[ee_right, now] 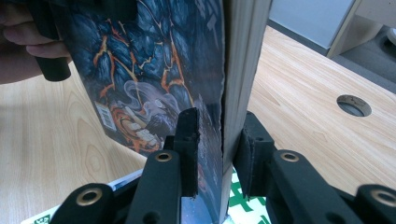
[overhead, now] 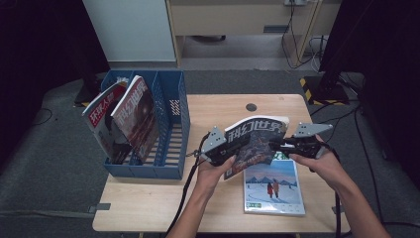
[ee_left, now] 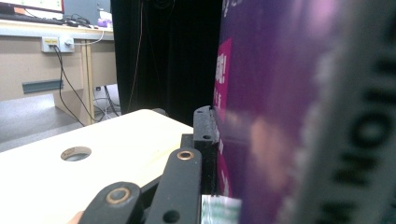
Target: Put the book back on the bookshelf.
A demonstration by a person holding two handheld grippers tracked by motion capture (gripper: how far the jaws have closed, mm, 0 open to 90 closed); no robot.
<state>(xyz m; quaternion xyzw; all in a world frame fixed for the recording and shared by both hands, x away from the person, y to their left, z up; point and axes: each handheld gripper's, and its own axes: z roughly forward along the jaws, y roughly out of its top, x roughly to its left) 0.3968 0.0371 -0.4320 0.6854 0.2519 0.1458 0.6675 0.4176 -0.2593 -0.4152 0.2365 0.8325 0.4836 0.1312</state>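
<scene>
Gripping a dark-covered magazine from both sides above the wooden table, the left gripper and right gripper each have their jaws clamped on an edge of it. Beneath it, flat on the table, lies a magazine with a snowy cover. Farther left stands a blue file rack holding two upright magazines.
</scene>
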